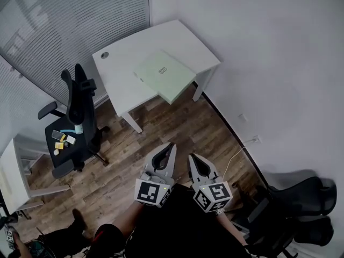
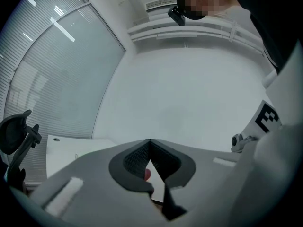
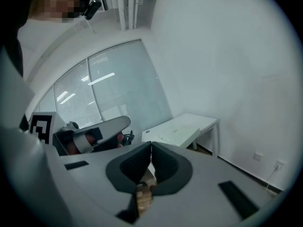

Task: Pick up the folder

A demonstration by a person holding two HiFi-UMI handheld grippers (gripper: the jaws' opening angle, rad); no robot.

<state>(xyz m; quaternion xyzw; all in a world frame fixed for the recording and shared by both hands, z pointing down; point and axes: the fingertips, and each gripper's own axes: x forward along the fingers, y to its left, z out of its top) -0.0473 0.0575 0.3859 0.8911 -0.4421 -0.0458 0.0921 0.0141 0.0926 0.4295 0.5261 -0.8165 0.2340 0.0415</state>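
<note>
The folder (image 1: pixel 164 75) looks light and stiff; its corner overhanging the table (image 1: pixel 119 69) suits a pinch. Left gripper (image 1: pixel 170 145) and right gripper (image 1: pixel 192 158): fingers together, empty.

The folder (image 1: pixel 164 75) is showing a pale green, smooth, matt cover like card or thin plastic, and the desk (image 1: pixel 123 69) is looking like smooth white laminate with a dull sheen. The floor (image 1: pixel 161 130) is showing brown wood-grain planks with a faint gloss, while the wall (image 1: pixel 269 47) is looking like flat, matt white paint. The left gripper (image 1: pixel 171 145) and the right gripper (image 1: pixel 190 157) are showing matt grey plastic shells, with dark pads (image 2: pixel 135 159) that are looking finely ribbed, like rubber.
</note>
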